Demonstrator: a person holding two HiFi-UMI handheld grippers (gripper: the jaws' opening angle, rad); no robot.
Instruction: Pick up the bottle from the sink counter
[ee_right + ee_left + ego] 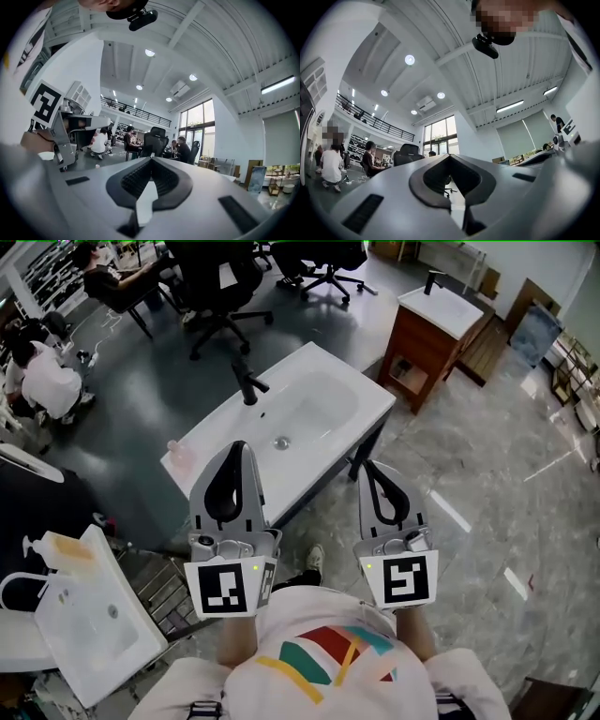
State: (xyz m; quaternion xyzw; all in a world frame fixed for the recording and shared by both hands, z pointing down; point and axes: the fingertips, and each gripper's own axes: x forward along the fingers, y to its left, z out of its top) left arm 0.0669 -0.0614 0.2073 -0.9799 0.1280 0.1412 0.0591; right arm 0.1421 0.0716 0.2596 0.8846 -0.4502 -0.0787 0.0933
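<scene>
In the head view a small, pale pinkish bottle (178, 454) stands at the left end of a white sink counter (361, 395) with a black faucet (248, 385). My left gripper (239, 448) is held in the air on the near side of the counter, its tips just right of the bottle, jaws together and empty. My right gripper (367, 467) hangs off the counter's right front corner, shut, with nothing in it. Both gripper views look out level across the room. The left gripper (450, 155) and right gripper (151, 159) each show closed tips, and the bottle is out of sight there.
A second white basin (89, 620) with a yellow-filled dispenser bottle (58, 546) sits at lower left. A wooden vanity (427, 338) stands at upper right. Black office chairs (220, 292) and seated people (47, 376) are beyond the counter. A grey tiled floor (487, 474) lies to the right.
</scene>
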